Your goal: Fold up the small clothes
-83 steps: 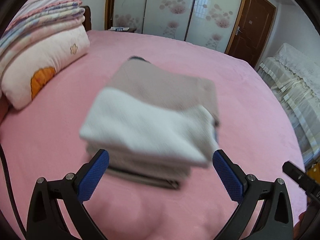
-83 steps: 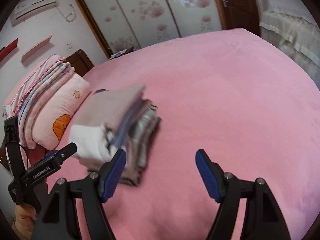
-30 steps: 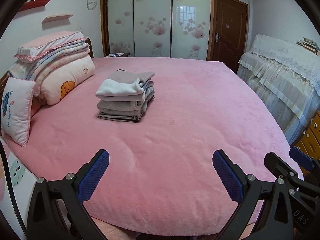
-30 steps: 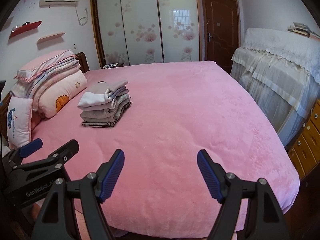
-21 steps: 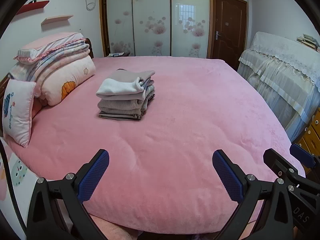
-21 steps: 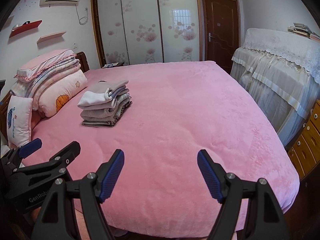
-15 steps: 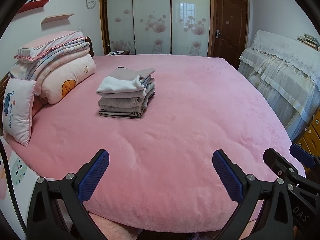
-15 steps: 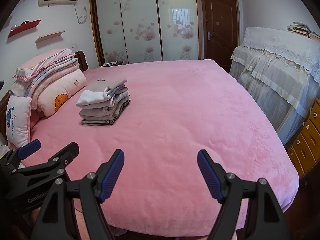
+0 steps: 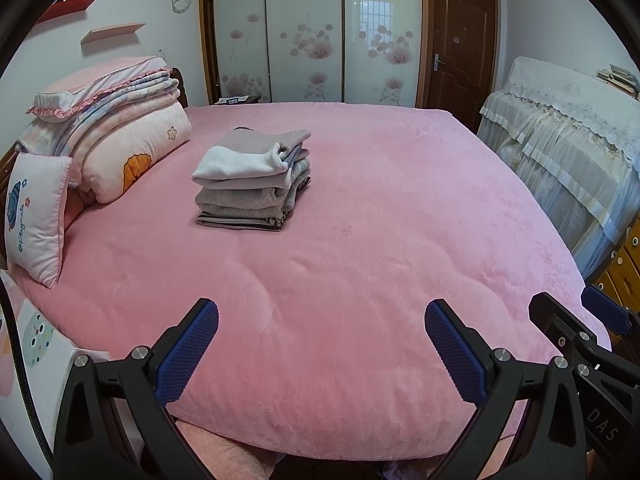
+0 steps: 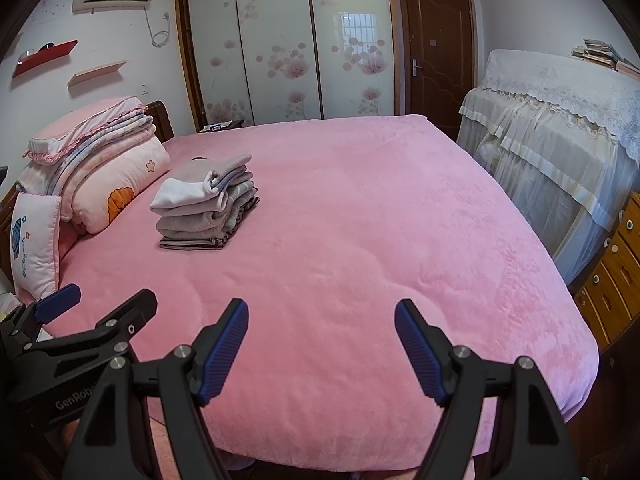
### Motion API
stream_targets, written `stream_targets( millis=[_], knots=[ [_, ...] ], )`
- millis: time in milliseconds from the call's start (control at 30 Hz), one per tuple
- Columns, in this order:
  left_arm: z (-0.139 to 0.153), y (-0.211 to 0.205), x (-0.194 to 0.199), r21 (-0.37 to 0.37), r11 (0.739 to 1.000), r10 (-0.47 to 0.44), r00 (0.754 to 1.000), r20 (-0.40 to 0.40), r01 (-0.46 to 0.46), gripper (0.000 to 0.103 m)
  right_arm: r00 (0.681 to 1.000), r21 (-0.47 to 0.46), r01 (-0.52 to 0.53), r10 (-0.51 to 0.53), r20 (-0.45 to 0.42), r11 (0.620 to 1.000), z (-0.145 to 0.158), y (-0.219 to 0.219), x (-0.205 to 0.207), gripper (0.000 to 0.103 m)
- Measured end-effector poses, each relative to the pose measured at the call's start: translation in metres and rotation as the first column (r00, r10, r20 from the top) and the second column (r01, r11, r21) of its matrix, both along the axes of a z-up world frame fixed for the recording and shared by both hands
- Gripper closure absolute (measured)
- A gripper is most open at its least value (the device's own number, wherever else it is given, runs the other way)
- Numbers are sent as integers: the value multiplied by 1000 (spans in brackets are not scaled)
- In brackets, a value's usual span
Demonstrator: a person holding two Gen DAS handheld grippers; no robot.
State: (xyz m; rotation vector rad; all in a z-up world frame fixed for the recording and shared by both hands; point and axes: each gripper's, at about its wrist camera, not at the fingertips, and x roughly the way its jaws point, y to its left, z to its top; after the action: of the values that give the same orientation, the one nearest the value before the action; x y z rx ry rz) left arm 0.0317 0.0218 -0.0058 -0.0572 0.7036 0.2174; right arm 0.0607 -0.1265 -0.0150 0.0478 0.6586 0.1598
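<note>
Folded clothes stack (image 9: 253, 178) farther away, untouched

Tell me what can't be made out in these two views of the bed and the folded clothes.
- Stack of folded clothes: the exact garment count is unclear in both views; the layers merge.
- Dark item behind the stack: only a sliver shows above the top garment.
- Object on the nightstand: too small to identify.
- Floor at the bed's near edge: hidden by the left hand-held gripper and right hand-held gripper.

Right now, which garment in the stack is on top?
The white-and-mauve one tops the stack; the grey ones and the striped bottom piece lie beneath.
</note>
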Motion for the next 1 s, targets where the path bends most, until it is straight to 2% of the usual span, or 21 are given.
stream_targets(
  millis=[1000],
  knots=[
    [-2, 6, 2, -8, 1000, -6, 1000, -30, 6, 0, 1000, -10, 3, -3, 2, 1000, -3, -1, 1, 27]
  ],
)
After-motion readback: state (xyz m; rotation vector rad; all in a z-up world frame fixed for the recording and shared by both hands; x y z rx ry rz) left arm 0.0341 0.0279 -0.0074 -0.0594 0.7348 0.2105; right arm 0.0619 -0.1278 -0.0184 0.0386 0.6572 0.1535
